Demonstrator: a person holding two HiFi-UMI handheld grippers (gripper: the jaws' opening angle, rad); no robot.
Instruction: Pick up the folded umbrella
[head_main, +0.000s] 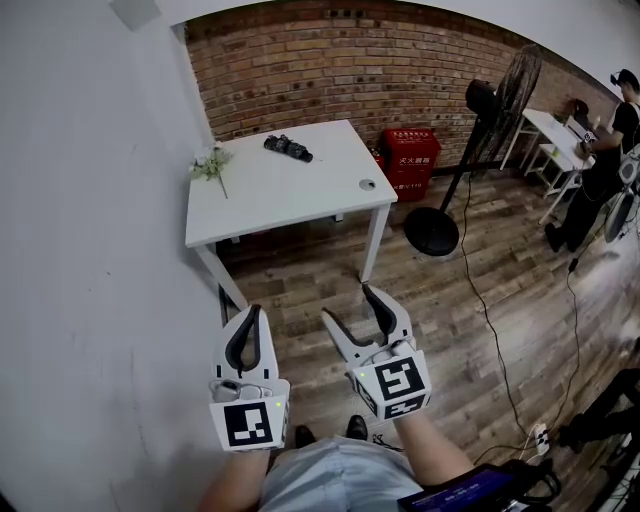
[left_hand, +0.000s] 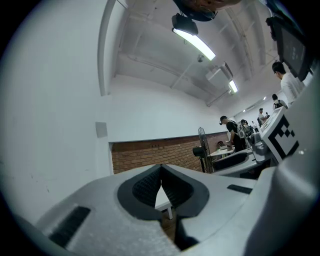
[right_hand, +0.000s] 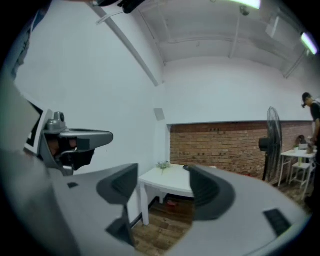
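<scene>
So the folded umbrella (head_main: 288, 149) is the small dark bundle lying flat on the white worktop (head_main: 300, 195), toward the far side by the brick wall (head_main: 340, 70), w/ a flower sprig (head_main: 212, 164) off to its left, not touching it. Both grippers are held out over the wood floor, well apart from it, so nothing's been reached yet imo. The left gripper (head_main: 250, 312) has its fingers (left_hand: 145, 187) together at the tips w/ nothing between them. The right gripper (head_main: 350, 304) has its fingers (right_hand: 120, 185) apart and empty; you just see the worktop thru the gap. Handling guess: a compact brolly like this should be pretty light, w/ a stiff collapsed shaft inside and soft, kinda slippery fabric wrapped around it. A squeeze will prob sink in a bit before it bites, and the outer layer could slide or bunch. I'd take it across the middle of the bundle, fingers straddling the short way, bc that's where it balances and won't tip. The handle end would be the firmer spot, but tbh it's too small from here to tell which end that is. It's lying low on the surface too, so the fingers need to get down around its sides, not pinch the top.
</scene>
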